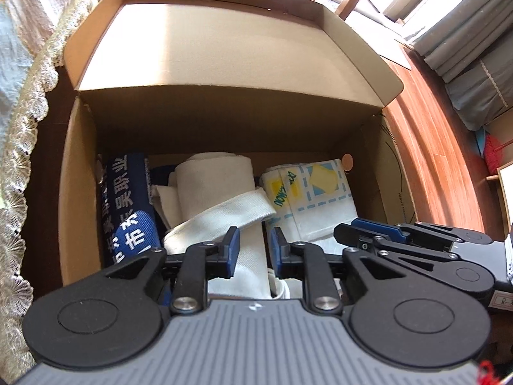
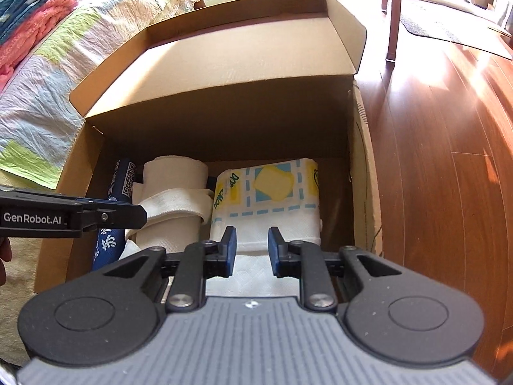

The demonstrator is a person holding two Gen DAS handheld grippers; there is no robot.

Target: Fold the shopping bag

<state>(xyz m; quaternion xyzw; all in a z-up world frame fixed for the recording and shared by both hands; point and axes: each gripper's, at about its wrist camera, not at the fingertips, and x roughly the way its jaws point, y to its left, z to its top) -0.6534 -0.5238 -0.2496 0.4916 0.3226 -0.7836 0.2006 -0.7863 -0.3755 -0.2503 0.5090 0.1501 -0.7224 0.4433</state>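
Three folded shopping bags are lying side by side in the cardboard box (image 1: 378, 166); going left to right, the navy bag (image 1: 128, 211) is sitting at nine o'clock, the cream canvas bag (image 1: 218, 189) in the middle, the patterned white bag (image 2: 272, 199) at three o'clock; all are looking soft, light and floppy, so a folded edge or the canvas strap (image 1: 224, 215) is probably offering the surest hold; the left gripper (image 1: 255, 245) is hanging partly open over the cream bag, gripping nothing; the right gripper (image 2: 252, 245) is hovering likewise over the patterned one, its pads clear of the cloth.
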